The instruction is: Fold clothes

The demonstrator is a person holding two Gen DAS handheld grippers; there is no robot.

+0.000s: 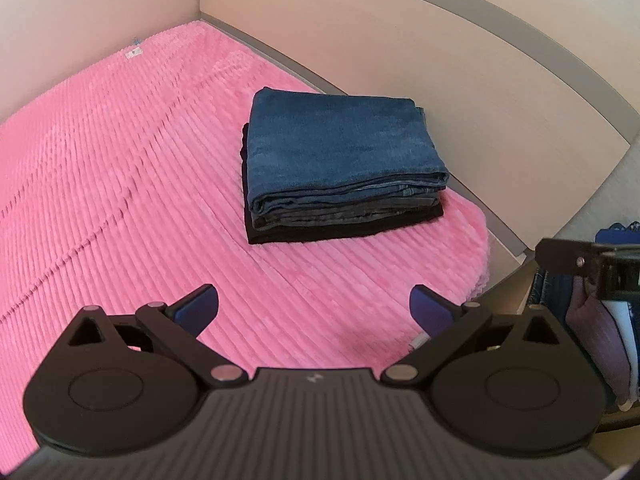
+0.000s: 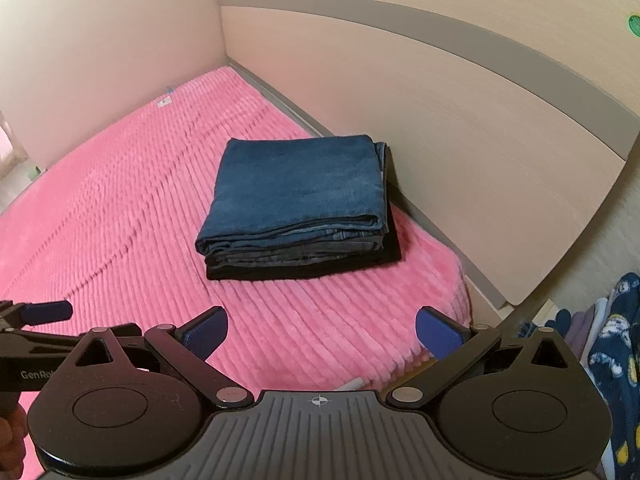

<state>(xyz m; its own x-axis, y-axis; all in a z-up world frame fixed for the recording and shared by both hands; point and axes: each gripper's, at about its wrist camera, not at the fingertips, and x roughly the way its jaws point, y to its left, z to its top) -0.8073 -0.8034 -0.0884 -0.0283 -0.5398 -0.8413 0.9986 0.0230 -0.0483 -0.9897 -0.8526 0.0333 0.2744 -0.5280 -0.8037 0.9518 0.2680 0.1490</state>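
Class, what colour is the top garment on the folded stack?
Blue denim: the top garment on the folded stack shows best in the right wrist view.

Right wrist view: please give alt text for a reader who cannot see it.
A neat stack of folded clothes, blue jeans on top, sits on a pink ribbed blanket beside a beige headboard. The right tongs hover open and empty in front; the left tongs show at the left edge.

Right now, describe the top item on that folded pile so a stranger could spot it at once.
Start with the pink ribbed blanket covering the bed. Near the beige headboard sits a stack of folded clothes. The top piece is the blue jeans, folded flat, lighter than the grey and black layers beneath.
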